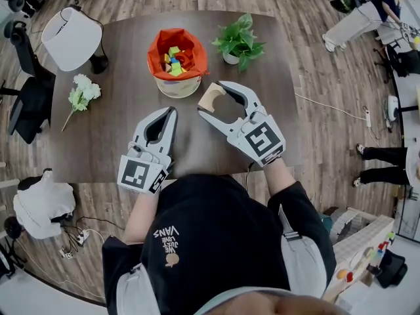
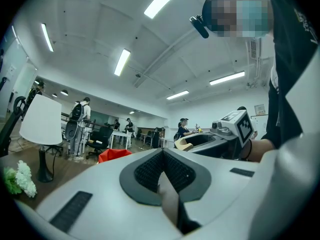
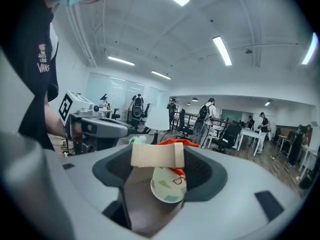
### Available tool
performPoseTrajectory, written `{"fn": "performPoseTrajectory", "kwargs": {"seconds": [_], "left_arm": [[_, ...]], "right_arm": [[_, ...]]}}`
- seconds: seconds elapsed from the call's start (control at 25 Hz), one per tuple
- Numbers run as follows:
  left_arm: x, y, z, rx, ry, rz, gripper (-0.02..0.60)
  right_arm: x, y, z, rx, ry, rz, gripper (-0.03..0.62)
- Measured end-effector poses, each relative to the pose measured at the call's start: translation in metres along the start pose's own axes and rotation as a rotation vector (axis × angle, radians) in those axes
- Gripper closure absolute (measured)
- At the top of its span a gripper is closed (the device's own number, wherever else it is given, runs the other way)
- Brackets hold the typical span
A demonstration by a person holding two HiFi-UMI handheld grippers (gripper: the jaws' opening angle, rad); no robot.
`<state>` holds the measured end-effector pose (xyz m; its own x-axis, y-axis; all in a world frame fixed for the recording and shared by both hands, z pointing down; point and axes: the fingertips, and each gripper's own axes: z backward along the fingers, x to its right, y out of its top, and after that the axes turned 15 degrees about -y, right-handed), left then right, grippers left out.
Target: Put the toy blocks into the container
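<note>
With the right tongs (image 1: 210, 100) clamped on the pale wooden arch-shaped block (image 3: 155, 155), just beside the orange-lined pale container (image 1: 177, 87) on the dark bench (image 1: 111, 130), lift it fully over the opening before releasing, while the left tongs (image 1: 172, 113) rest closed and empty.

Two grippers (image 1: 172, 111) (image 1: 213, 101), one arch block (image 1: 208, 95)

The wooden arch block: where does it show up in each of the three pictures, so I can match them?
Head view: the wooden block is mid-table, held in the tips of the right tool, just below the orange-lined bucket.
Left gripper view: small, right of centre, in that same tool.
Right gripper view: centre, spanning the jaws.
Shared landmark: the bucket.
</note>
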<state>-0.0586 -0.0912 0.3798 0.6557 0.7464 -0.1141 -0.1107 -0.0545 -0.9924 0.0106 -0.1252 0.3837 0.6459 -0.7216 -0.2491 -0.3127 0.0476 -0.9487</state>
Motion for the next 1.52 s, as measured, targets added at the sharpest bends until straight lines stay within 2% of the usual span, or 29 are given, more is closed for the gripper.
{"fn": "performPoseTrajectory", "kwargs": {"seconds": [0.48,0.72,1.16,1.36,1.52], "left_arm": [[-0.012,0.003,0.007,0.006,0.046,-0.005,0.571],[-0.017,0.001,0.01,-0.002,0.067,-0.004,0.571],[-0.033,-0.005,0.035,-0.017,0.171,0.013,0.571],[-0.037,-0.008,0.037,-0.013,0.188,0.024,0.571],[-0.036,-0.01,0.037,-0.013,0.19,0.03,0.571]], "right_arm": [[0.006,0.028,-0.022,0.053,-0.002,0.003,0.287],[0.019,0.029,-0.059,0.095,-0.029,-0.006,0.287],[0.033,-0.006,-0.136,0.013,-0.058,-0.04,0.287],[0.033,-0.026,-0.156,-0.044,-0.054,-0.04,0.287],[0.03,-0.043,-0.168,-0.108,-0.049,0.003,0.286]]}}
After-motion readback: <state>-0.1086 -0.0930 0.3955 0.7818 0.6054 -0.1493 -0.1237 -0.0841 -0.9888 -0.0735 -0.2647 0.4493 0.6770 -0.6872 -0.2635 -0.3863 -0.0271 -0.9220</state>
